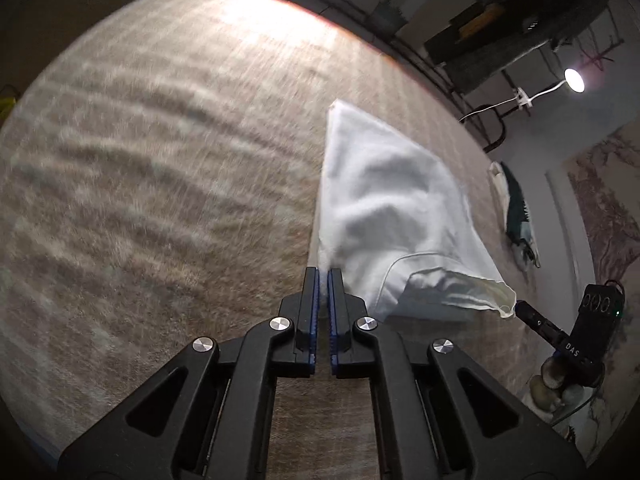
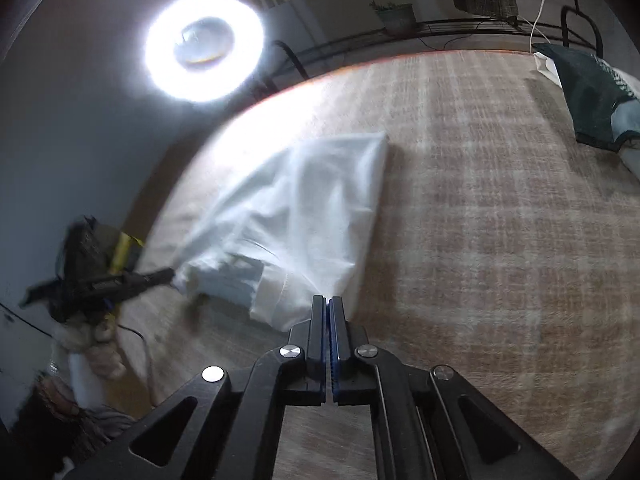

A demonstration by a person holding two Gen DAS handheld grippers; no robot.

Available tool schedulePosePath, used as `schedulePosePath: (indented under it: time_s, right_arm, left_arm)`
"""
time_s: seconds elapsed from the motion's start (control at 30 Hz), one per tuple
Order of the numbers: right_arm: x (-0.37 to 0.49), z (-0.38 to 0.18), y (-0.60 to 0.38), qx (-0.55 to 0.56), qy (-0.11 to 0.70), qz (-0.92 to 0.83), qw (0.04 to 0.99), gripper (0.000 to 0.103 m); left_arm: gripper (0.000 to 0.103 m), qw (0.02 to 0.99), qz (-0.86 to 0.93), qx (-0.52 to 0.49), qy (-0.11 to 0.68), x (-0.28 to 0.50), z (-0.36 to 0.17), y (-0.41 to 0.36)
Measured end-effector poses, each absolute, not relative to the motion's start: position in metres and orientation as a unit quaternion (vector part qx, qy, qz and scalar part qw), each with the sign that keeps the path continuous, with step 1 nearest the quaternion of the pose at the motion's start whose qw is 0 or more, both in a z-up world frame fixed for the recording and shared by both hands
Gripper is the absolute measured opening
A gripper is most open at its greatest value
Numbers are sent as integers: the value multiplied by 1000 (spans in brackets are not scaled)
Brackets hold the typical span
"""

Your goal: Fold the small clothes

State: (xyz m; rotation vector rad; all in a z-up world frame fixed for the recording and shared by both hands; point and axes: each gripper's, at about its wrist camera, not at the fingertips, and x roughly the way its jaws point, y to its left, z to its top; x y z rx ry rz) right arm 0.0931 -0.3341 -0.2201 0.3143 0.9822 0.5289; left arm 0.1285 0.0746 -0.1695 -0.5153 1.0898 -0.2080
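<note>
A white garment [image 1: 392, 208] lies on the plaid table cover [image 1: 160, 168], its near end lifted and stretched between both grippers. My left gripper [image 1: 323, 272] is shut on the garment's near edge, with white cloth showing between the blue pads. My right gripper [image 1: 520, 307] appears at the right, pinching the other lifted corner. In the right wrist view the white garment [image 2: 304, 216] runs away from my right gripper [image 2: 328, 301], which is shut on its near corner. My left gripper [image 2: 170, 274] holds the far left corner there, blurred.
A folded dark green garment [image 2: 592, 100] lies at the table's far right edge, also seen as the dark green garment [image 1: 516, 204]. A bright ring light [image 2: 204, 48] stands beyond the table. A small lamp [image 1: 574, 80] and a metal rack [image 2: 440, 24] line the back.
</note>
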Motion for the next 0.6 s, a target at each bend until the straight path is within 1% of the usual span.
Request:
schedulePosePath:
  time_s: [0.1, 0.17, 0.23, 0.27, 0.3, 0.33, 0.37, 0.5, 0.6]
  right_arm:
    - [89, -206, -335, 126, 443, 253, 851, 0]
    - [91, -216, -328, 94, 461, 237, 850, 0]
    - [89, -230, -317, 42, 483, 216, 848, 1]
    - [87, -234, -311, 11, 486, 204, 850, 3]
    - [85, -234, -310, -13, 484, 192, 853, 10]
    - [81, -231, -309, -30, 476, 187, 859, 15]
    - [78, -226, -311, -29, 466, 190, 864, 20]
    - [73, -207, -314, -5, 424, 228, 876, 20]
    - [75, -212, -296, -19, 425, 250, 870, 20]
  left_arm:
    - [2, 827, -71, -194, 522, 130, -179, 69]
    - [2, 824, -60, -172, 536, 129, -191, 66]
    - [2, 826, -59, -158, 538, 127, -191, 63]
    - [3, 838, -49, -135, 527, 124, -183, 62]
    - [3, 847, -42, -119, 516, 121, -177, 61]
    - [3, 853, -40, -114, 508, 120, -171, 61]
    - [3, 858, -42, -114, 499, 118, -165, 62]
    - [3, 867, -85, -110, 478, 115, -155, 44]
    - [3, 861, -111, -85, 490, 121, -164, 18]
